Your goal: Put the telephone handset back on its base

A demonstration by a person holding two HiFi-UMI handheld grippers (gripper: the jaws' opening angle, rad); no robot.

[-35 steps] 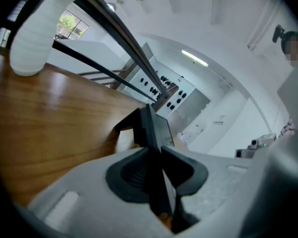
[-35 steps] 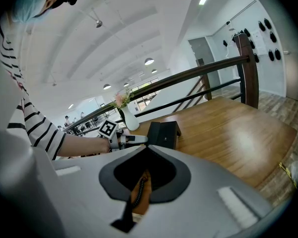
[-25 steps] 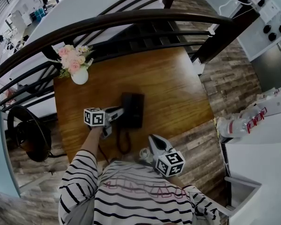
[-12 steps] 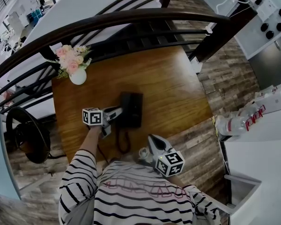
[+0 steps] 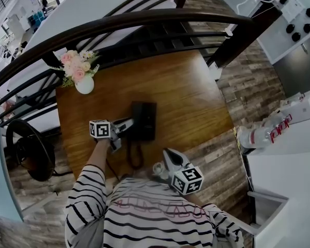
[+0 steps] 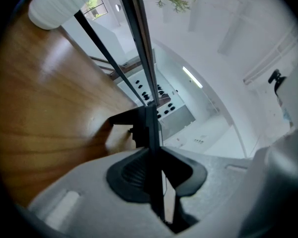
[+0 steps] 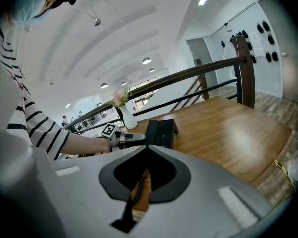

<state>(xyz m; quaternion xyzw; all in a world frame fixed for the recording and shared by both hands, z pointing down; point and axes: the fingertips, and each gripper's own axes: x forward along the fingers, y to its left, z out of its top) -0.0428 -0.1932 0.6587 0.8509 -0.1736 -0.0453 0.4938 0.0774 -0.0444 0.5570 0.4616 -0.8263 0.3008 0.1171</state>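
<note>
The brown wooden table [image 5: 196, 97] carries everything here, with the dark curved railing [image 5: 144, 22] behind it. The black rectangular telephone base [image 5: 147, 119] lies near the table's middle. Your left gripper [image 5: 127, 126] reaches in level at the base's left side. Your right gripper [image 5: 167, 155] hangs near your body, well apart from the phone, its tips pressed together on nothing.

The left jaws pinch the slim black plastic handset [image 6: 150, 133], and they have just been closing a little further on it. The handset sits along the left side of the base. Whether it has dropped fully into its cradle, you cannot tell from these views.

Risks, as I judge them:
- If you let go before both ends settle, the handset will likely stay propped or tilted on the base.
- You are coming in from the side and nothing braces the base. A sideways nudge could slide it across the smooth wood.
- The black coiled cord [image 5: 134, 156] loops on the table toward you. A loop trapped under the handset would hold it up.
- If you pull back with the jaws barely spread, you could drag the handset off again.
</note>
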